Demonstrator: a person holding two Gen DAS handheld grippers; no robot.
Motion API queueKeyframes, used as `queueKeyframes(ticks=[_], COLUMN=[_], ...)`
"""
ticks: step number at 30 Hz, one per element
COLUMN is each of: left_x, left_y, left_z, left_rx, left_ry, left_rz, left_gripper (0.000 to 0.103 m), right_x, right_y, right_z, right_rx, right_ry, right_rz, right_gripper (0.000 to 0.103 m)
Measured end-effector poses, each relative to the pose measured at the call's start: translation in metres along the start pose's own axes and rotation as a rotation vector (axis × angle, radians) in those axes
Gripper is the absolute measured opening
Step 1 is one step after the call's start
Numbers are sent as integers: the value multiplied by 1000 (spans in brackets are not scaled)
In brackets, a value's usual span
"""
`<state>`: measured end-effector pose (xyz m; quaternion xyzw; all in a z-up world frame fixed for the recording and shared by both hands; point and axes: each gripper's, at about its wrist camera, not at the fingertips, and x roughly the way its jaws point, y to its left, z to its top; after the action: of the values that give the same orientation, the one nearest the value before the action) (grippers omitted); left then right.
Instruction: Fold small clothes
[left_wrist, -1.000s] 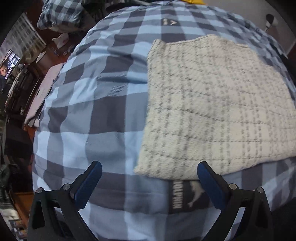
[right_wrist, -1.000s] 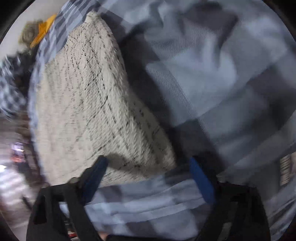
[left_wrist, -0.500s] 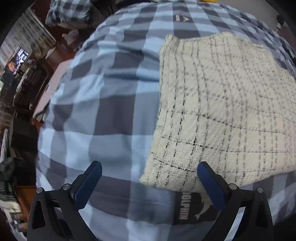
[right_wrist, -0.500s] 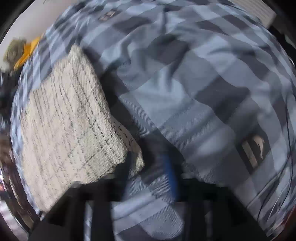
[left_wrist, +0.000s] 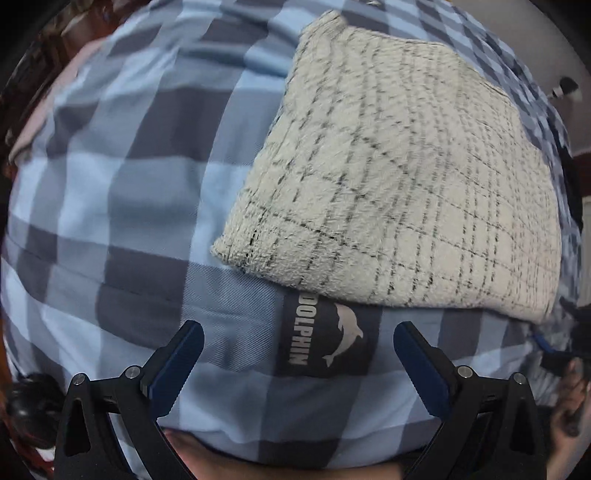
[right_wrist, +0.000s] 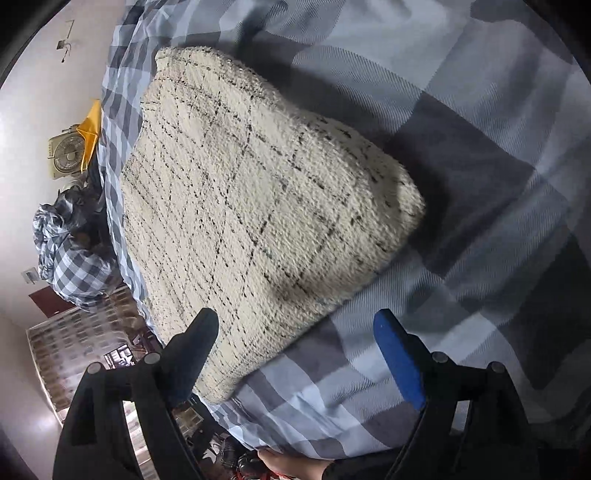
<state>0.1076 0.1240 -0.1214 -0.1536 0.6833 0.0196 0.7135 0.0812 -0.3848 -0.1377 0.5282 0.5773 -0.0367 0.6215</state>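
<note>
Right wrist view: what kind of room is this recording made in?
Most likely a bedroom at home. A cream checked knit garment lies on a blue-and-grey checked bedcover, a bundle of matching checked bedding sits at the far end, and a small fan stands by the wall.

The left wrist view looks steeply down, close over the checked bedspread (left_wrist: 122, 192), with the cream knitted garment (left_wrist: 399, 192) ahead to the right. The right wrist view slants down from the garment's (right_wrist: 258, 206) opposite side, equally near, taking in a wall fan (right_wrist: 66, 155). Both share garment and bedspread (right_wrist: 480, 184)
</note>
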Motion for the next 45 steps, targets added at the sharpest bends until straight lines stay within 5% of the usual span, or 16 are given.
queueKeyframes(ticks=[6, 13, 15, 22, 27, 34, 45], left_x=[23, 33, 34, 34, 35, 21, -5], left_y=[10, -20, -26, -46, -61, -52, -49], left_z=[11, 20, 18, 14, 13, 5, -8], left_rx=[-26, 167, 204, 234, 256, 261, 256], left_ry=[19, -70, -89, -100, -113, -139, -189], left_rz=[107, 252, 272, 235, 236, 252, 245], left_gripper=[103, 102, 97, 70, 64, 38, 18], right_x=[-5, -5, -1, 1, 0, -1, -2], right_y=[-4, 1, 6, 21, 25, 28, 37], right_z=[2, 13, 14, 13, 13, 12, 8], right_rx=[-14, -55, -84, -149, -163, -170, -209], right_ry=[-25, -67, -71, -125, -149, -165, -192], right_rz=[-100, -170, -186, -207, -184, -161, -178], right_gripper=[84, 83, 71, 43, 27, 21, 20])
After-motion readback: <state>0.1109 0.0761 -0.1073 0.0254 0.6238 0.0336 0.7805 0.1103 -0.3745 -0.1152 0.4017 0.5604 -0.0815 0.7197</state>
